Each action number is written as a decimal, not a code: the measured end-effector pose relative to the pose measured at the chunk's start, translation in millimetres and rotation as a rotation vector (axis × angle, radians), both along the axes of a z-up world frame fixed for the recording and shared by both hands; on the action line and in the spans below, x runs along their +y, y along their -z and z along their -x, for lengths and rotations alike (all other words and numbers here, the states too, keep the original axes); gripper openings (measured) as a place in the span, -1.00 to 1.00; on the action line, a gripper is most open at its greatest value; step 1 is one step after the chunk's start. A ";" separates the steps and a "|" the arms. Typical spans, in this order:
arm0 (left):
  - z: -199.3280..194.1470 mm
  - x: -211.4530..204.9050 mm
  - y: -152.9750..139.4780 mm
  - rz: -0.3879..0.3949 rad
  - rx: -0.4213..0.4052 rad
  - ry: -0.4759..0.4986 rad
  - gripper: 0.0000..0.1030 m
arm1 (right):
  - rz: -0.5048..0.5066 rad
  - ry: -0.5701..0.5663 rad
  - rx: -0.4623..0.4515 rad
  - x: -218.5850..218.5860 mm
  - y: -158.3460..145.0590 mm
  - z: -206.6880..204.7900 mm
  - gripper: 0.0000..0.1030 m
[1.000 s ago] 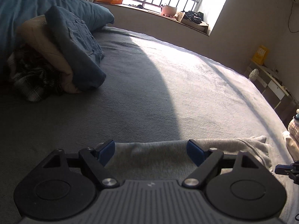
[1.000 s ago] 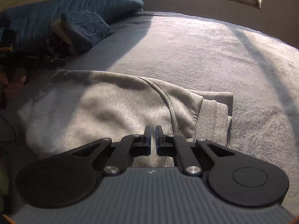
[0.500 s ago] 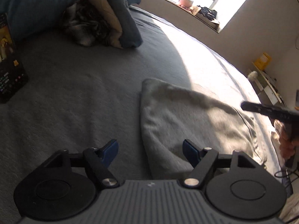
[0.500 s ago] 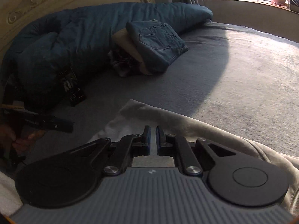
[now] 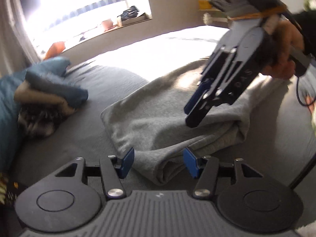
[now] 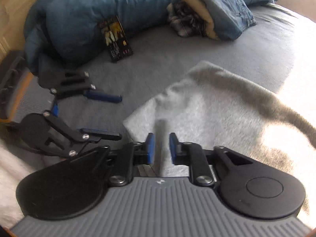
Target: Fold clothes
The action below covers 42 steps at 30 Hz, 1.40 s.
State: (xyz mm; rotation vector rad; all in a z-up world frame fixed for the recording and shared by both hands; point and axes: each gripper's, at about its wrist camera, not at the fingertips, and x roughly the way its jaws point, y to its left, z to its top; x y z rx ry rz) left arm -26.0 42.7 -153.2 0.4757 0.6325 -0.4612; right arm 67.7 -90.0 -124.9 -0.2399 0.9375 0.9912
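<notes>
A grey sweatshirt (image 5: pixel 158 118) lies folded on the grey bed (image 5: pixel 110 79). My left gripper (image 5: pixel 158 162) is at its near folded edge with its jaws closing. The thick fold lies between the blue pads (image 5: pixel 126 162), which do not visibly press it. In the right wrist view the sweatshirt (image 6: pixel 207 114) is pale and blurred, with the left gripper (image 6: pixel 111 116) at its left edge. My right gripper (image 6: pixel 162 148) hovers over the cloth, jaws opening, with a thin grey strip of fabric loose in the gap. The left wrist view shows the right gripper (image 5: pixel 194 114) above the sweatshirt, held by a hand (image 5: pixel 282 55).
A pile of folded clothes (image 6: pixel 217 15), jeans on top, leans on a blue duvet (image 6: pixel 88 9) at the bed's head. A dark printed box (image 6: pixel 116 39) stands against the duvet. A bright window sill (image 5: pixel 98 29) with clutter lies beyond the bed.
My left gripper has rolled and swung round to the sweatshirt's folded edge, its jaws narrowing. My right gripper has travelled across the sweatshirt and its shut jaws have parted.
</notes>
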 end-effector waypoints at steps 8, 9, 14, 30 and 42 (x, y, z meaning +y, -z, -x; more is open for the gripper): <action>-6.5 -46.0 27.8 -0.195 -0.052 0.195 -0.10 | -0.040 0.160 0.099 -22.6 8.4 -2.2 -0.92; -8.2 -48.2 31.0 -0.204 -0.042 0.201 -0.23 | -0.066 0.189 0.127 -29.7 8.1 -3.7 -0.93; -8.0 -53.5 41.1 -0.260 -0.059 0.196 -0.85 | -0.176 0.289 0.250 -52.5 14.4 -12.1 -0.94; 15.8 -28.0 49.6 -0.232 -0.090 0.226 -0.92 | -0.013 0.402 0.092 -79.8 42.6 -28.3 -0.95; -0.9 29.8 28.5 0.090 0.201 0.043 -0.73 | -0.001 0.385 0.045 -75.1 35.4 -22.5 -0.89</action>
